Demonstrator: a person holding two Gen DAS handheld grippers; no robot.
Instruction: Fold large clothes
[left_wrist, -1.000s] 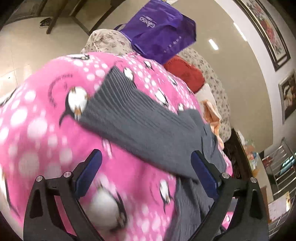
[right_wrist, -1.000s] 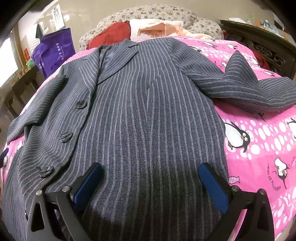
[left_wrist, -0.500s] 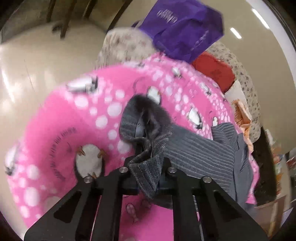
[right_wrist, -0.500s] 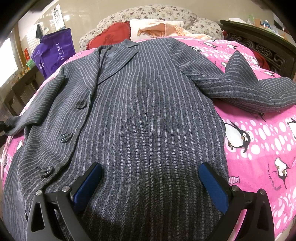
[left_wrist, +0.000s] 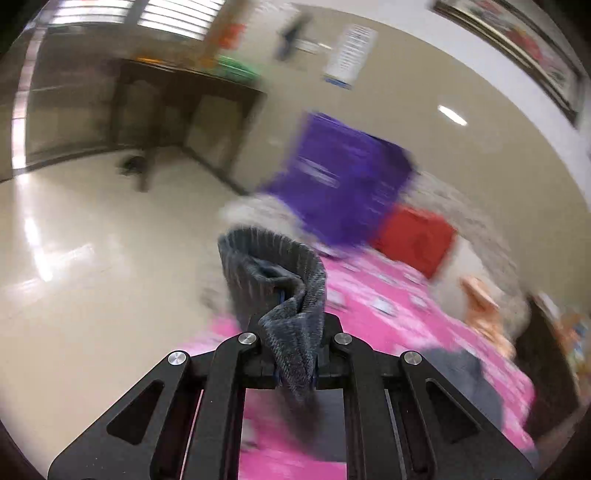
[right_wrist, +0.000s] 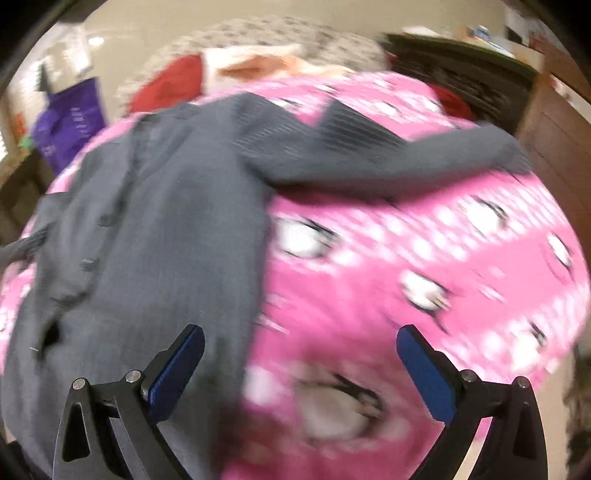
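Two claws share our fold: left claw (left_wrist: 293, 354) clamps the jacket (right_wrist: 147, 229) cuff over the pink bed (right_wrist: 424, 240); right claw (right_wrist: 299, 373), jaws apart, should pin the hem while we carry the sleeve across.

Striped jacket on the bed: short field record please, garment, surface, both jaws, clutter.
garment: grey striped jacket, spread out, one sleeve angled across the blanket
surface: pink penguin blanket
left gripper: jaws shut on a sleeve cuff, lifted
right gripper: jaws open, nothing between them, over the jacket's edge
clutter: purple bag, red cushion
image: both views motion-blurred
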